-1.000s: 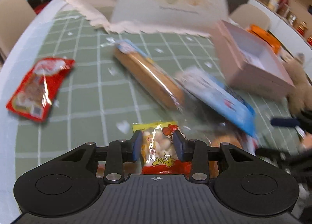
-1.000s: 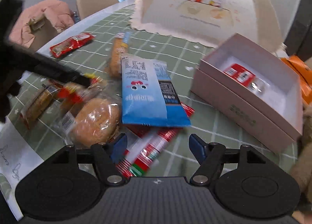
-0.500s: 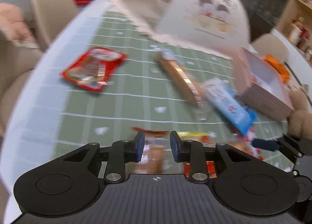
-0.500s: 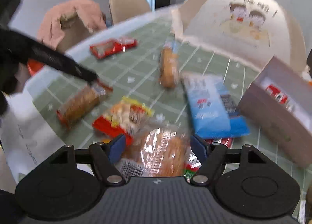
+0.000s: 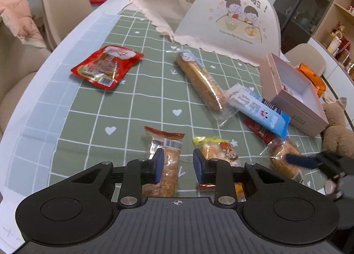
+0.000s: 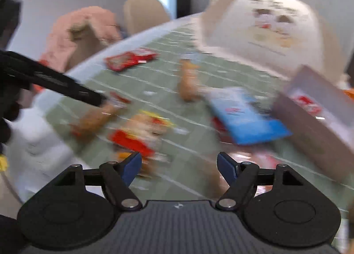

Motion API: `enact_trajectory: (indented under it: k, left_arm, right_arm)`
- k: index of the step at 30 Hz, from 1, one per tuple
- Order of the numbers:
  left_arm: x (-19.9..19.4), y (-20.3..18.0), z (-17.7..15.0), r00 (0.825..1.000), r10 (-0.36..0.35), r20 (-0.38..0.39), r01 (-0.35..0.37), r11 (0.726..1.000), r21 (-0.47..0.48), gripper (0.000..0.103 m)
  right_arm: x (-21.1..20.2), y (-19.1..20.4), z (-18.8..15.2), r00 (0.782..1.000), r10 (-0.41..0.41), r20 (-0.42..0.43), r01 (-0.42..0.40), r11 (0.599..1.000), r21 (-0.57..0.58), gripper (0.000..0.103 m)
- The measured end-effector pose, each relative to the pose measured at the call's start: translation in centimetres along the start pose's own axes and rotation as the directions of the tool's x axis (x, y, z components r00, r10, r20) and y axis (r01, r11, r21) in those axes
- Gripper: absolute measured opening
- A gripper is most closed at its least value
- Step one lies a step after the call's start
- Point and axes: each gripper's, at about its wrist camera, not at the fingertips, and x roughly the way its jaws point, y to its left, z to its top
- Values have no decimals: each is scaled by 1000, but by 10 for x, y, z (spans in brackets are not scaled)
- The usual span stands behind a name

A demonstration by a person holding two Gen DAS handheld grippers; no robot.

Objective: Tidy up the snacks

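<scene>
Several wrapped snacks lie on the green checked tablecloth (image 5: 132, 103). My left gripper (image 5: 178, 166) is open and empty, held above a crispy bar pack (image 5: 166, 161) and a yellow snack pack (image 5: 219, 150). A long bread stick (image 5: 200, 81), a blue pack (image 5: 258, 110), a red pack (image 5: 106, 65) and a round bun (image 5: 283, 156) lie farther off. A pink open box (image 5: 294, 99) holds a red item. My right gripper (image 6: 179, 166) is open and empty above the table; its view is blurred. The yellow snack pack also shows there (image 6: 141, 130).
A large white food cover (image 5: 221, 10) stands at the back of the table. Beige chairs (image 5: 64, 6) stand along the left edge, one with a pink garment. A plush bear (image 5: 336, 127) sits right of the box. An orange bag (image 5: 312, 76) lies behind the box.
My left gripper let go of the yellow snack pack, which now lies on the table, and pulled back and up. My right gripper rose and swung left, away from the bun.
</scene>
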Motion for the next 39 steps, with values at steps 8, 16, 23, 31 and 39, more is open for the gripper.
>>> enact_trajectory:
  k: [8,16,23,31,39]
  left_arm:
    - [17,-19,2,998,-45,-40,46,999,24,32]
    - [44,-34,2,999,11,-34,-10,999,35,32]
    - [65,-84,-7,990,-89,-107,112,966,234,37]
    - [35,-131,-33,998,-42,-50,61,872,486,39]
    - [51,-169,-58,996,28,-90,35,778,628,40]
  right_arm:
    - [22,9,-10,994,24,-109,-21,999,28,66]
    - [-38,-29,-65,983,-121,-141,134,987,87,66]
    - [-69,-65,-87,965,-231,-123,253,944,214,72]
    - [-79,-77,-98,950,-295,-104,312,917,249,74]
    - [-85,-87,-95,932,-352,-88,363,893,267,74]
